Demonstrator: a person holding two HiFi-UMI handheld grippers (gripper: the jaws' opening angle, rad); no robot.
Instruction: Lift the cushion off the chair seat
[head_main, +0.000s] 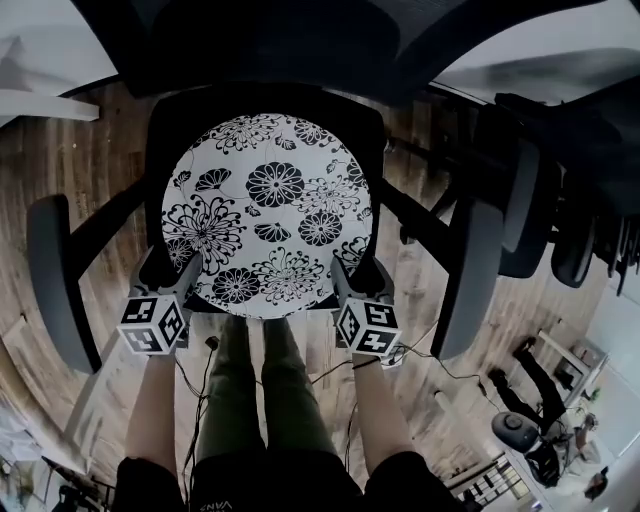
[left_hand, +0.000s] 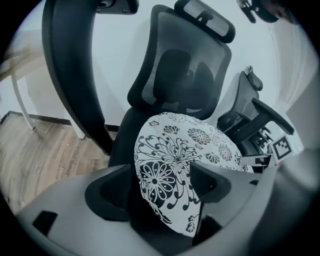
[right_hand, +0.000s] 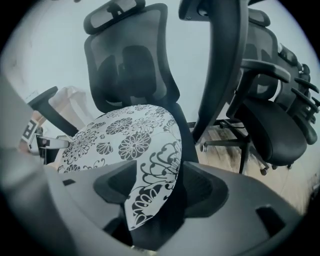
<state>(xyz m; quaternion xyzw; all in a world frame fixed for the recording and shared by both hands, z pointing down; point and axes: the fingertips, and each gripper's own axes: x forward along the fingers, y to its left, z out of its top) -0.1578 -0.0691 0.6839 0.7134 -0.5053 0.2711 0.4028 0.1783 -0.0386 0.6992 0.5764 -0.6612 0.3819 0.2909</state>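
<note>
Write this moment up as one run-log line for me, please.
phase: pre-grasp | cushion: on chair seat | left gripper: open, astride near edge | right gripper: open, astride near edge | lift: not begun

Cushion (head_main: 265, 215): round, thin and flat, in white fabric printed with black flowers, large many-petalled blooms among smaller ones and leaf sprays. It lies face up on the black chair seat (head_main: 158, 150), roughly centred and covering most of it. A dark band of seat shows round its left, rear and right edges. Its front rim reaches the seat's front edge.
</note>
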